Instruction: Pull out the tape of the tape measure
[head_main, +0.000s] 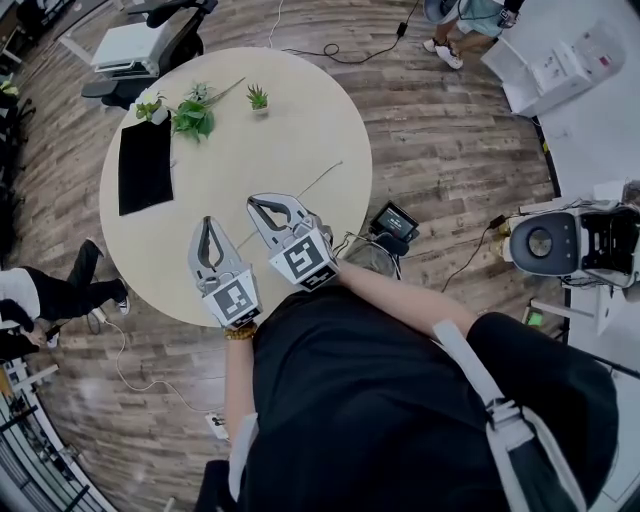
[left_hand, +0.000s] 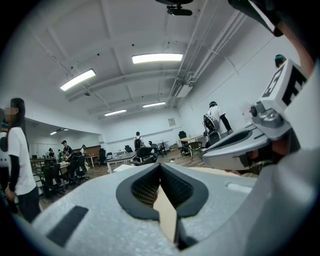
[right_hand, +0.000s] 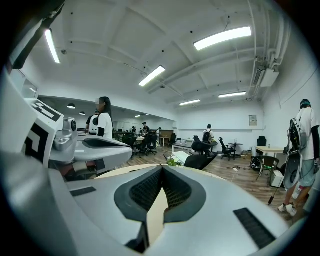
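- The left gripper (head_main: 207, 224) is hanging over the near edge of the round table (head_main: 270, 150). Its jaws are pressing together on nothing, and only the pale tabletop is showing through the slit behind the tips.
- The right gripper (head_main: 256, 202) is hovering just beside it, at its 2 o'clock. Its jaws are likewise meeting on nothing.
- Both tools are pointing roughly level, out across the table and the room rather than down at the top.
- No tape measure case is showing in any view.
- A thin pale line (head_main: 322, 178) is lying on the table, running off from the right gripper toward its 1 o'clock. I cannot tell whether it is the drawn-out tape or a cord.
- Neither gripper is touching that line, though its near end is passing close by the right gripper's tip.
- As for the step in hand, I am reading the scene two ways. Either the tape is already lying drawn out across the table with both tools let go, or the measure is sitting somewhere out of sight with its tape in.
- Any grasp from here is going to need the jaws parting first, and the tips tilting down toward the tabletop.
- A black pad (head_main: 145, 165) and some leafy plants (head_main: 190, 115) are sitting at the table's 10 to 11 o'clock, well apart from both tools.
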